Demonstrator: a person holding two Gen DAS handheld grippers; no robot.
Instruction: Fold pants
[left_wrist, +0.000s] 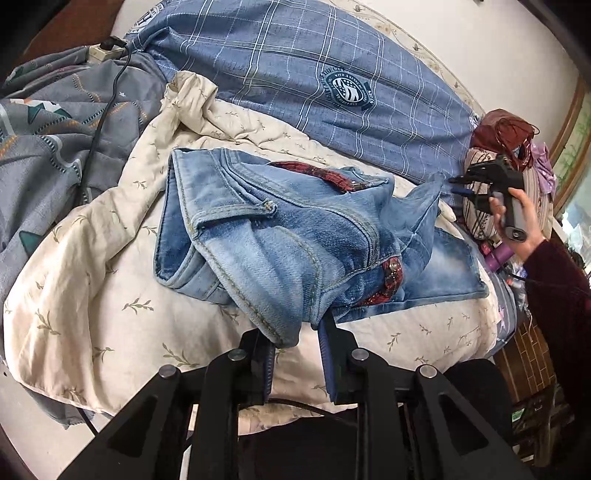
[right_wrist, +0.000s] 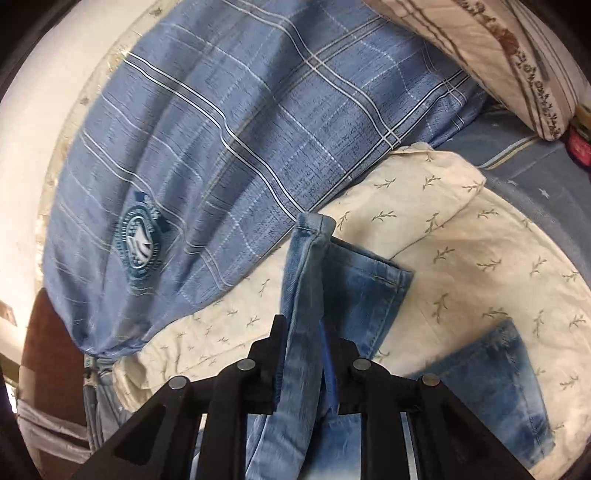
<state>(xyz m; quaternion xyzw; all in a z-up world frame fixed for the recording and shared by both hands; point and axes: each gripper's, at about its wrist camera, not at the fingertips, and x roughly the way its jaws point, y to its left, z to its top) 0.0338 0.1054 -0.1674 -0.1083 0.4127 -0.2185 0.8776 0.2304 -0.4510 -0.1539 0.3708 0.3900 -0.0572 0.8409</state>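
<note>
The jeans lie bunched on the cream leaf-print quilt that covers the bed, waistband end toward the left wrist camera. The left gripper sits at the near edge of the pile, its jaws narrow and pinched on a seamed fold of denim that hangs down between the blue pads. A red patterned belt threads through the waistband and shows again along the far side of the bundle.

Over on the right, a hand in a dark red sleeve grips the handle of the right gripper, which is lifted above the bed with a thin corner of denim running up to its tip. The right wrist view shows it closer: the right gripper has its jaws drawn in on a vertical strip of trouser leg, the hem standing up past the fingertips. A second leg end lies flat on the quilt to the lower right, apart from the gripper.

Behind the jeans stretches a blue checked duvet with a round badge. Only the left view takes in the grey patterned blanket, the power strip with its black cable on it, and the clutter of bags at the bed's far end. Only the right view shows a striped cream pillow at the top corner.
</note>
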